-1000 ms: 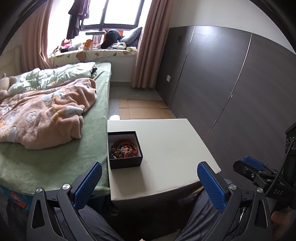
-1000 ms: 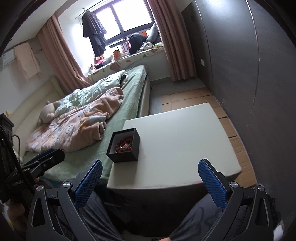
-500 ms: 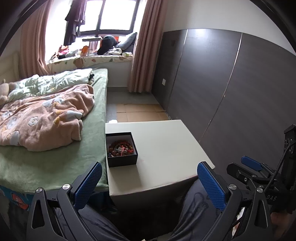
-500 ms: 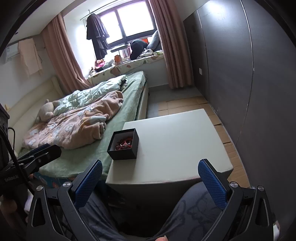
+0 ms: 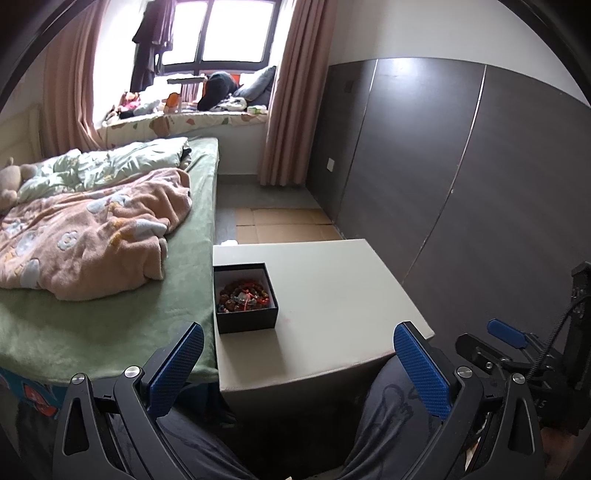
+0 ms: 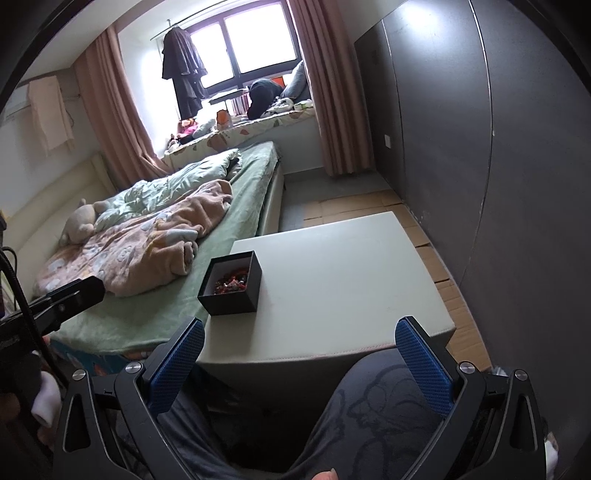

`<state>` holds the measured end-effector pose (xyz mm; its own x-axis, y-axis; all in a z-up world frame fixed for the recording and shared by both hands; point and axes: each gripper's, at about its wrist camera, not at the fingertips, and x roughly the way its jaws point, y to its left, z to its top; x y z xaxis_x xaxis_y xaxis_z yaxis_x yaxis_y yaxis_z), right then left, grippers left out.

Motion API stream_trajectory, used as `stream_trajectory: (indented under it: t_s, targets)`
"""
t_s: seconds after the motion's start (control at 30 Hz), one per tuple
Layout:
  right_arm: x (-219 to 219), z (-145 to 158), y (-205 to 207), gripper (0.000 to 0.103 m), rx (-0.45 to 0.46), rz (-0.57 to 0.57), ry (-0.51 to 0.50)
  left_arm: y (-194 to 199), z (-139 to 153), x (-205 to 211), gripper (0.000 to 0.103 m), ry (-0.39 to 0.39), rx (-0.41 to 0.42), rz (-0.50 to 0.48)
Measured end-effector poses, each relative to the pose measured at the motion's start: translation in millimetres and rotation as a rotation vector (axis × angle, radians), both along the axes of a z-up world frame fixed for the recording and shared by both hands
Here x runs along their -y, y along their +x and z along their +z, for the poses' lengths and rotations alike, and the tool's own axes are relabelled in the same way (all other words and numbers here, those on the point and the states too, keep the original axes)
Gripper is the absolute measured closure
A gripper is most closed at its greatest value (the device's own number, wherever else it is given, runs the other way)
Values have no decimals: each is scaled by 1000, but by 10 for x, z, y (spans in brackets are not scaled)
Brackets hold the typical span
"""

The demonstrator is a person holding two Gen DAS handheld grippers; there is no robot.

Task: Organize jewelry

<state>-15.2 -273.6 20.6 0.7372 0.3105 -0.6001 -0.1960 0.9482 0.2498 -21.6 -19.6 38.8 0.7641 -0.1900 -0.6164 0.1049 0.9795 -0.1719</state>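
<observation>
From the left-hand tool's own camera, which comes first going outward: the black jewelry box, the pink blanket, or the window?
Nearest to the left tool first:
1. Black jewelry box, just ahead on the white table's left edge.
2. Pink blanket, farther left on the bed.
3. Window, at the far wall.

Both your wrist cams sit low over your lap, well back from the surface (image 5: 332,295), facing the window. Left one's looking from the bed (image 5: 92,314) side, right one from the wall side; both share the box (image 6: 231,284).
</observation>
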Motion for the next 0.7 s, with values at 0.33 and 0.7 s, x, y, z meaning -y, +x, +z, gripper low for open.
stream_trajectory:
  t_s: [0.33,0.7]
  targets:
    - [-17,-34,14,0,-7,14,-1,11,-32,-18,0,-1,-8,1]
    - [-53,-37,-15,0,-3,21,-2,16,-26,-32,0,-2,-6,18]
